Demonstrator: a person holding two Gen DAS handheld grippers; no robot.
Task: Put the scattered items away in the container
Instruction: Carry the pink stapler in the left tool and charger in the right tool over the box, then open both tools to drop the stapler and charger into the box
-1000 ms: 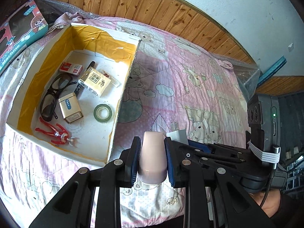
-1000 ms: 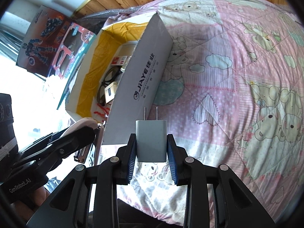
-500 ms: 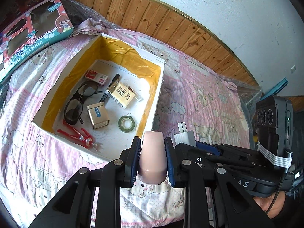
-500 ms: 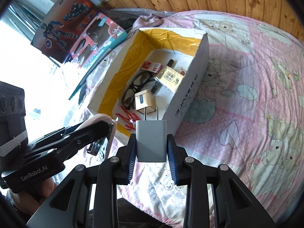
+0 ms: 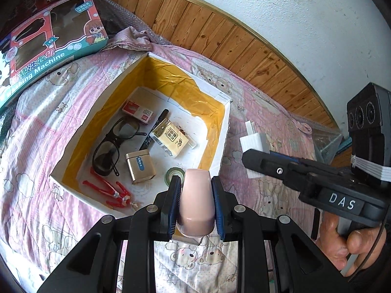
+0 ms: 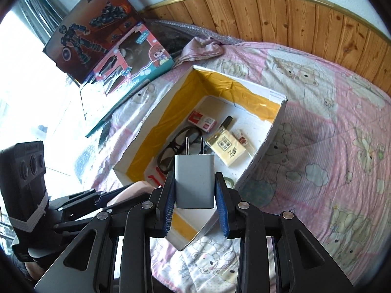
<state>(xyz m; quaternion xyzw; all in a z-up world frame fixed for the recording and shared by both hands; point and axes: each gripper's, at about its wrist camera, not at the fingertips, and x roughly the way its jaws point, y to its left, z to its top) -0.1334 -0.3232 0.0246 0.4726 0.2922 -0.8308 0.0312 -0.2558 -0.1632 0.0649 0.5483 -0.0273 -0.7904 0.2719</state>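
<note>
My left gripper (image 5: 195,188) is shut on a pale pink bottle (image 5: 195,205), held above the near edge of the white box (image 5: 222,141) with yellow-taped walls. My right gripper (image 6: 194,183) is shut on a white plug adapter (image 6: 194,180), prongs forward, over the box's near right corner; the adapter (image 5: 254,144) also shows in the left wrist view beside the box's right wall. Inside the box lie black glasses (image 5: 110,144), a red-and-white packet (image 5: 138,112), a yellow pack (image 5: 171,139), a gold tin (image 5: 140,167), a tape roll (image 5: 174,173) and red pliers (image 5: 107,190).
The box sits on a pink bear-print quilt (image 6: 330,146). Toy boxes (image 5: 48,48) lean at the far left by the wood-panelled wall (image 5: 220,36). A hand (image 5: 352,246) grips the right tool's handle. Open quilt lies right of the box.
Both grippers rose and tilted down over the box, so its inside now shows in both views. The bottle and adapter stayed clamped.
</note>
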